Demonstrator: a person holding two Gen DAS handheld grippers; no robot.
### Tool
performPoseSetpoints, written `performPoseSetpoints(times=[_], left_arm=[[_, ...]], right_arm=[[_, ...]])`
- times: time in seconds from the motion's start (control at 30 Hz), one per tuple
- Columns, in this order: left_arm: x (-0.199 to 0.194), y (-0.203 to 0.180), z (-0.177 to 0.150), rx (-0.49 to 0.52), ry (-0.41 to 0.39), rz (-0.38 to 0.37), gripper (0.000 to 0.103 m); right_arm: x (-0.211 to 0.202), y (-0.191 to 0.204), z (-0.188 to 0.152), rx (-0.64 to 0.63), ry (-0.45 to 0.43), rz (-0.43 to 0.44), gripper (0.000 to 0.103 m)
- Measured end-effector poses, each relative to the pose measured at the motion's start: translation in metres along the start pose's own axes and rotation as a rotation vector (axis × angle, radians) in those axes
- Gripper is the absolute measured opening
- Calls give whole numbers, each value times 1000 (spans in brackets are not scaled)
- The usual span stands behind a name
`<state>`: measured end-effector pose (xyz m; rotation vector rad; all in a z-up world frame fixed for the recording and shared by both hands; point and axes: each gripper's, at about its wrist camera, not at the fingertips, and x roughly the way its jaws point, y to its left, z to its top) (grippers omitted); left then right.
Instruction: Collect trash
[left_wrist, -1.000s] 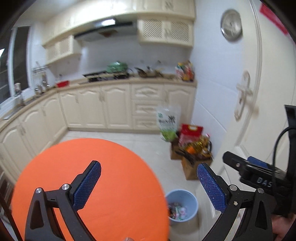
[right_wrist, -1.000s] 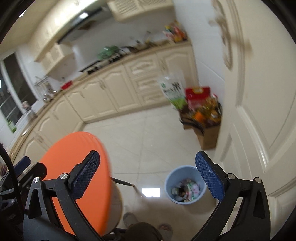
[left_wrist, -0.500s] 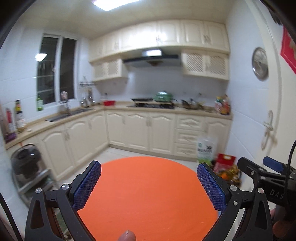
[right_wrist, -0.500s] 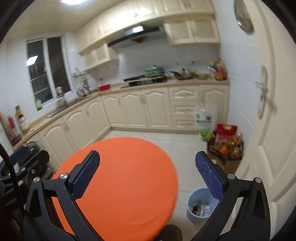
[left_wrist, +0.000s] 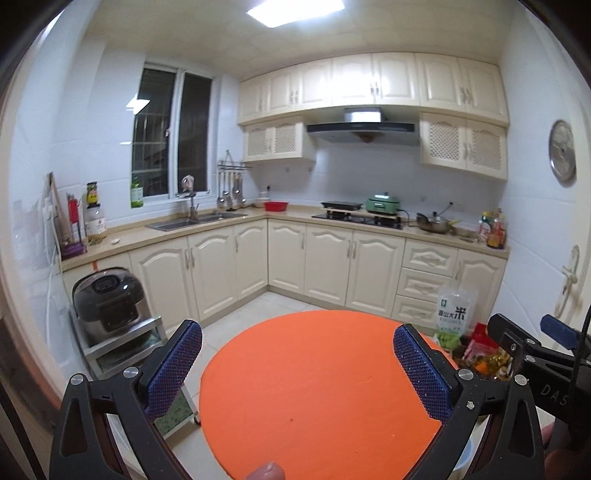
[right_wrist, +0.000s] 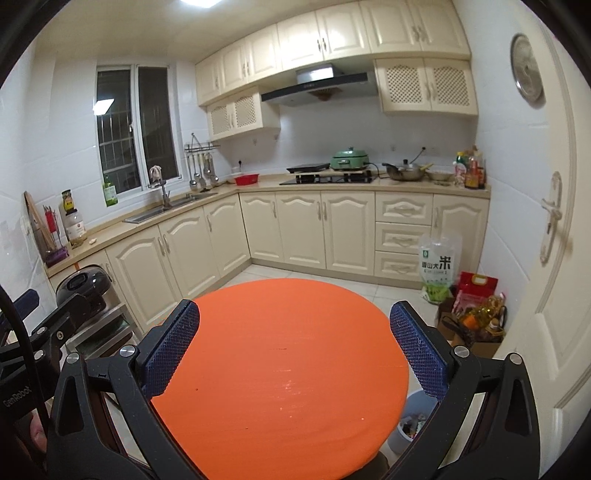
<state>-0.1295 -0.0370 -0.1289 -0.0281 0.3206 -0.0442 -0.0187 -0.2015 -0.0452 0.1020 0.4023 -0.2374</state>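
Note:
A round orange table (left_wrist: 325, 391) fills the lower middle of both views (right_wrist: 280, 373); its top is bare. My left gripper (left_wrist: 297, 373) is open and empty above the table. My right gripper (right_wrist: 293, 347) is open and empty above the table too. A pale blue trash bin (right_wrist: 413, 417) with wrappers inside stands on the floor at the table's right edge, mostly hidden by my right gripper's finger. In the left wrist view only a sliver of the bin (left_wrist: 461, 458) shows.
Cream kitchen cabinets (right_wrist: 303, 229) line the back and left walls. A rice cooker on a metal rack (left_wrist: 107, 306) stands at the left. A rice bag (right_wrist: 437, 266) and a box of groceries (right_wrist: 476, 317) stand by the white door (right_wrist: 546, 258) at the right.
Both grippers have tilted up from the floor and bin to look level across the table at the kitchen. The bin has slid nearly out of view. Both grippers stay open.

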Motion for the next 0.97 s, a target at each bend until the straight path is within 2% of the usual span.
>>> performPoseSetpoints(times=[0.27,0.67,0.97], left_arm=[[-10,3,13,-16,-5,18,102],[-7,6,15,-41,-7,4,102],[-12,-5,10,-48,-39,-11,102]], right_arm=[[0,5,0,-16,4,8,103],[3,16,1,-52,4,25,103],[4,20,0,-58,8,33,103]])
